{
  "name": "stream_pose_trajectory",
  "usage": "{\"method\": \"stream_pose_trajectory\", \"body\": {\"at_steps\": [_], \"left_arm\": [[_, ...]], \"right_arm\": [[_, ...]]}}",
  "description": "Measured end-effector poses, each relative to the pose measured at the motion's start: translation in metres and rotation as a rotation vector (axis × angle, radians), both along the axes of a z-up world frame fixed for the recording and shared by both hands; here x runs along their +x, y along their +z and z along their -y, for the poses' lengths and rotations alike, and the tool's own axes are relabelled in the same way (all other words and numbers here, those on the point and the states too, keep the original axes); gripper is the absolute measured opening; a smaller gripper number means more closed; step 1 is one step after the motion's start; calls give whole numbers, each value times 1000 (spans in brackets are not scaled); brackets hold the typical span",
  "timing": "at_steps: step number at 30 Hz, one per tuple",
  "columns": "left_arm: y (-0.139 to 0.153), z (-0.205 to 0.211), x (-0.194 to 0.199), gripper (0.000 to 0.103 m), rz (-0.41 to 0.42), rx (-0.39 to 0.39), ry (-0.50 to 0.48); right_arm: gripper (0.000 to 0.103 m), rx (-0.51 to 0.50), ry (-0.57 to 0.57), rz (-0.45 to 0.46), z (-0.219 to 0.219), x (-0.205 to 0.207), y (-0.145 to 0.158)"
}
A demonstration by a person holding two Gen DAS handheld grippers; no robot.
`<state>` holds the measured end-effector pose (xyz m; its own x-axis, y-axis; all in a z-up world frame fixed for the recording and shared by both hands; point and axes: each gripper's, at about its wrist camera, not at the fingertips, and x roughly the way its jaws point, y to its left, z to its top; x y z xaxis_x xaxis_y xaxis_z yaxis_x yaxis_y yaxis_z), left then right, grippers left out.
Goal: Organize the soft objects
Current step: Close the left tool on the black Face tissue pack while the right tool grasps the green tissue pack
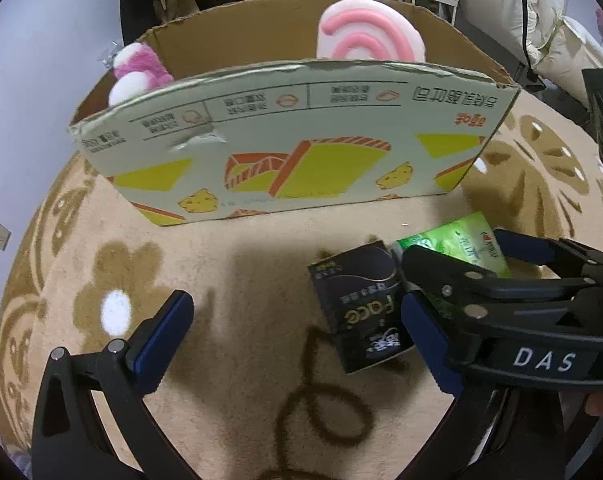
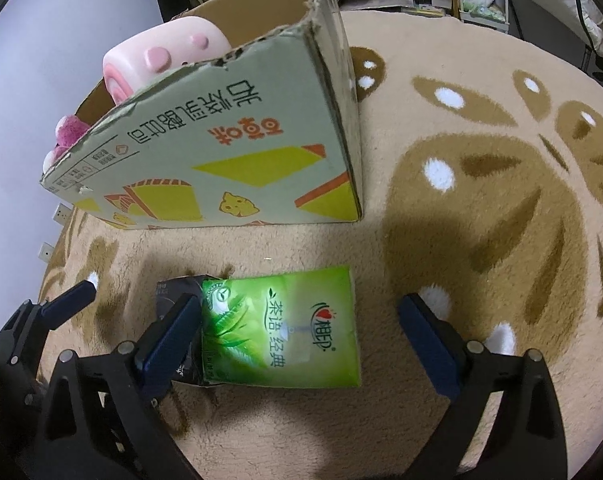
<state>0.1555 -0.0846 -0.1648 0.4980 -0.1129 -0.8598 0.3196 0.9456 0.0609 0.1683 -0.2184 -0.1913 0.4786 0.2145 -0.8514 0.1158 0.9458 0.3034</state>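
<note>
Rug: beige pile with brown flower shapes (image 2: 481, 208) is lying under everything, and a cluttered room is showing at twelve o'clock
Box: an open printed cardboard box (image 1: 293, 148) is standing on the rug, already holding a pink-swirl cushion (image 1: 371, 32) and a pink plush toy (image 1: 139, 72)
Packs: a green tissue pack (image 2: 285, 332) and a black tissue pack (image 1: 361, 308) are lying side by side, touching, at six o'clock from the box
Key relation: in the right wrist view the green pack is sitting between the fingers, its long axis running toward twelve o'clock; the right hand's tool looks nearer to it
Right gripper (image 2: 299, 336): fingers are spreading wide, straddling the green pack, the nine o'clock finger at its edge and not yet pinching
Left gripper (image 1: 297, 344): fingers are spreading wide, holding nothing, the black pack lying just inside its three o'clock finger
</note>
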Motion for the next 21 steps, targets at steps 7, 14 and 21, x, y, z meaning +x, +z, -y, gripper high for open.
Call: {"method": "stream_pose_trajectory", "body": {"at_steps": [7, 14, 21], "left_arm": [[-6, 4, -1, 103, -28, -24, -6], [-12, 5, 1, 103, -53, -34, -1], [-15, 5, 2, 103, -63, -43, 13]], "right_arm": [[103, -13, 12, -7, 0, 0, -1], [103, -30, 26, -17, -7, 3, -5], [82, -49, -11, -17, 0, 4, -6]]}}
